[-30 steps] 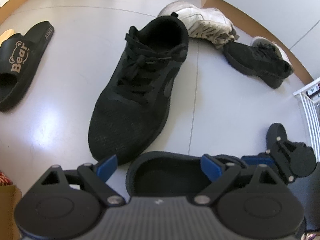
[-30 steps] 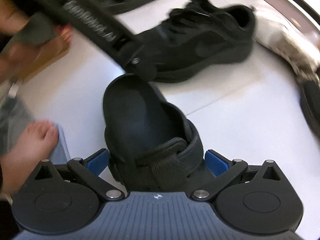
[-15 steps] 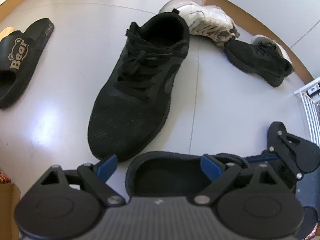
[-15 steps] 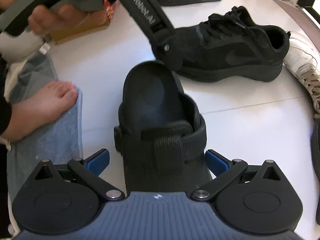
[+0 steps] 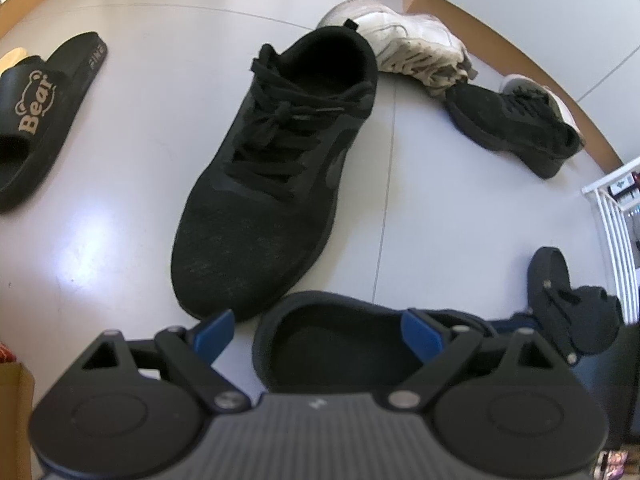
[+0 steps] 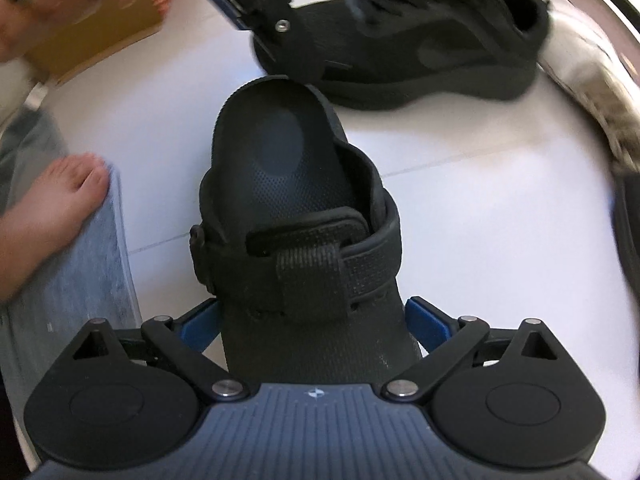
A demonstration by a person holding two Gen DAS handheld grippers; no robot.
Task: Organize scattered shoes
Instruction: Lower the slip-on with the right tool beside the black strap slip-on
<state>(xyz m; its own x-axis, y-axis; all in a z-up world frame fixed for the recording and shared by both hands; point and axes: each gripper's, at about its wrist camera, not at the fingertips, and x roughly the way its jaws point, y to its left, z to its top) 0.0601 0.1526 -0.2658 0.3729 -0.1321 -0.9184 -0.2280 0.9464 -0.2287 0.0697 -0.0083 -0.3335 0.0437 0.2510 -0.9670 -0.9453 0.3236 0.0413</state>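
Observation:
A black strap clog lies on the white tile floor, heel end away from my right gripper, whose open fingers straddle its toe end, blue pads at each side. In the left wrist view the clog sits just beyond my left gripper, which is open and empty above its heel. A black lace-up sneaker lies just past the clog; it also shows in the right wrist view. The other gripper's body hangs over the clog's heel.
A black "Bear" slide lies far left. A white sneaker and a small black sneaker lie at the back right by the wooden skirting. A white rack stands right. A bare foot on grey cloth and a cardboard box are left.
My right gripper has moved forward over the clog's toe end, so its pads now sit at both sides. The left gripper has shifted slightly; the shoes have stayed in place.

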